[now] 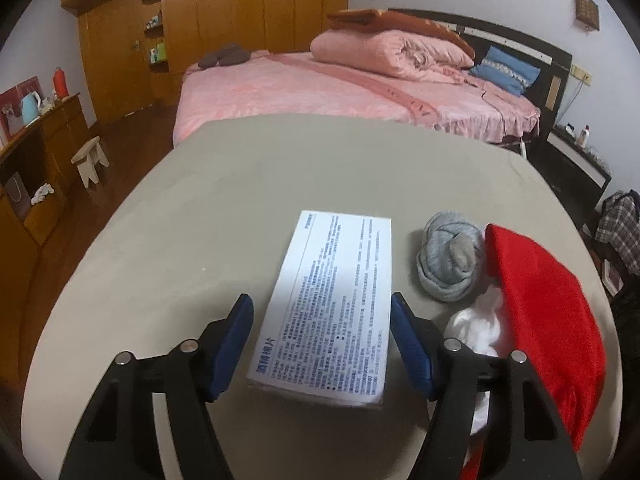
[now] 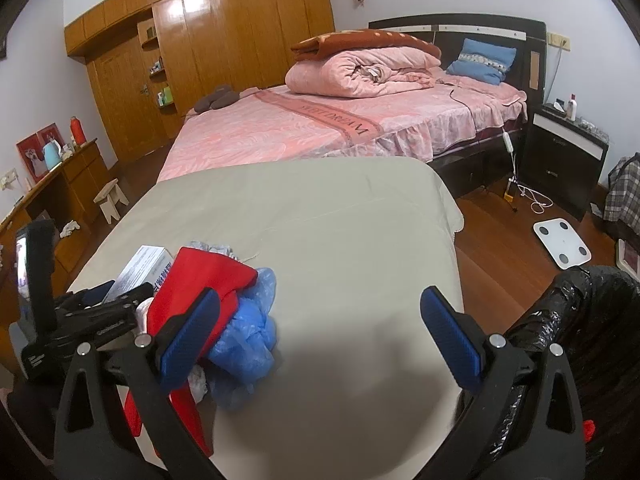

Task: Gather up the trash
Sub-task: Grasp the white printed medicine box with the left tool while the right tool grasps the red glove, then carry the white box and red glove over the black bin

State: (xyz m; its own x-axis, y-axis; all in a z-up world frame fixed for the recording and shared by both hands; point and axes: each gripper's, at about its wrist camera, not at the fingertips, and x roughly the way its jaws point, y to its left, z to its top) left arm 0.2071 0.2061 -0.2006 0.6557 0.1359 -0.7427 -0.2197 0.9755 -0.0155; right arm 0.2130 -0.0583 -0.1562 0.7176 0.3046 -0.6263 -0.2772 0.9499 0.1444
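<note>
Beige table (image 1: pixel 240 200) fronts pink bed (image 2: pixel 320 128), wooden wardrobe (image 2: pixel 224 40) behind

One white box (image 1: pixel 328 304), one grey sock ball (image 1: pixel 448 260), one red cloth (image 1: pixel 548 320), one blue bag (image 2: pixel 248 340); two tools (image 1: pixel 322 344) (image 2: pixel 320 332)

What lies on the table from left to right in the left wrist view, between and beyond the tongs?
White printed box → grey rolled sock → red cloth.
</note>
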